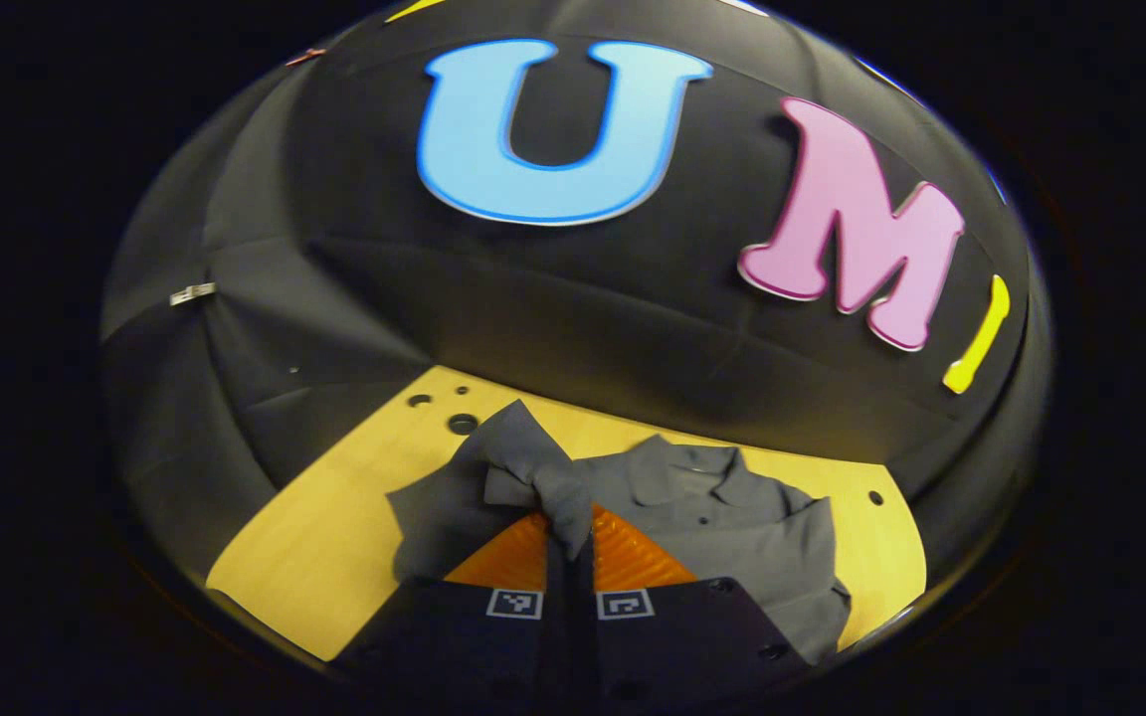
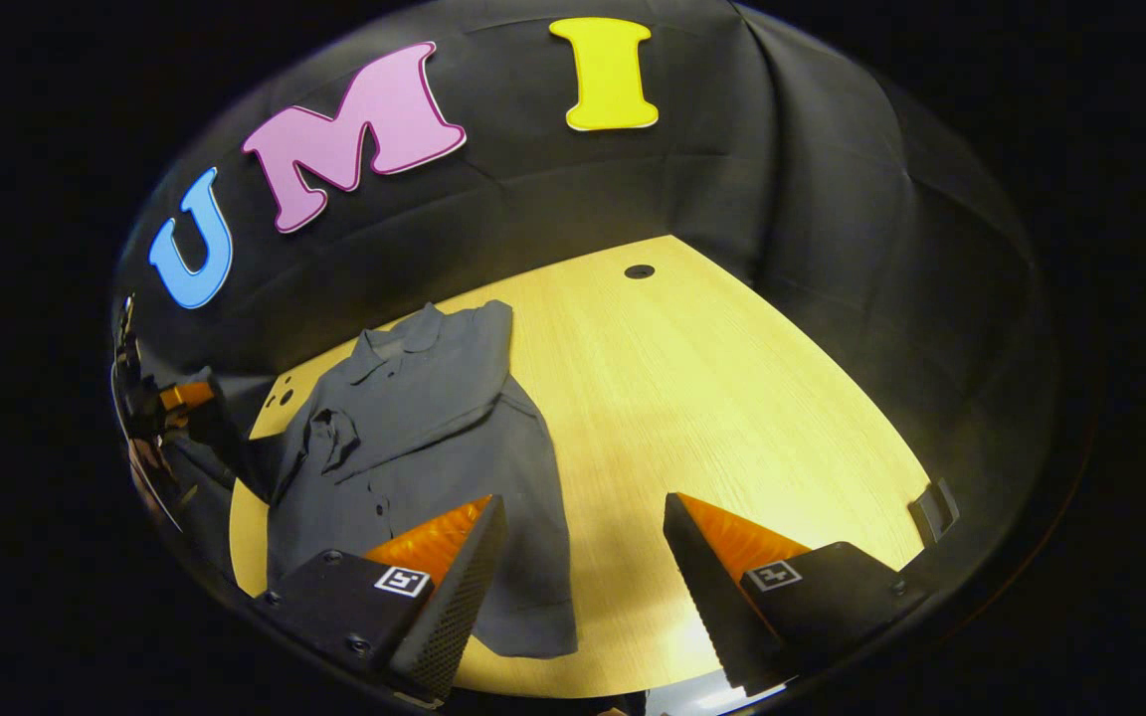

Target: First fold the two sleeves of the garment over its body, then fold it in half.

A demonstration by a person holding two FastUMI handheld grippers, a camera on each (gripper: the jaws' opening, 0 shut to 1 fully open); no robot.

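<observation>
Shirt (image 2: 414, 418): grey, collared, lying flat on the surface (image 2: 712, 398), collar toward the booth wall, hem toward the near edge; its long axis runs collar to hem.
Right sleeve (image 2: 478, 348): in the right gripper view, already laid over the body, beside the collar.
Left sleeve (image 1: 533, 477): lifted off the surface, bunched at the tips of the left tongs.
Left tongs (image 1: 570, 542): closed tight, both fingers pinching the left sleeve; the rest of the shirt lies ahead and to the right of them in the left gripper view.
Right tongs (image 2: 583, 557): spread wide, holding nothing; poised above the near edge, one finger over the hem, the other over bare wood.
Other gripper: the left tongs also appear at the far left edge of the right gripper view, just beside the shirt.
Key relation: the body lies to the right of the held sleeve, so the carry seems to run across the long axis, toward the button line.
Nearer hand: the left, already holding the cloth.
Stage (judged): second sleeve fold in hand; halving not yet begun.
Risk (judged): the bunched sleeve may land creased.
</observation>
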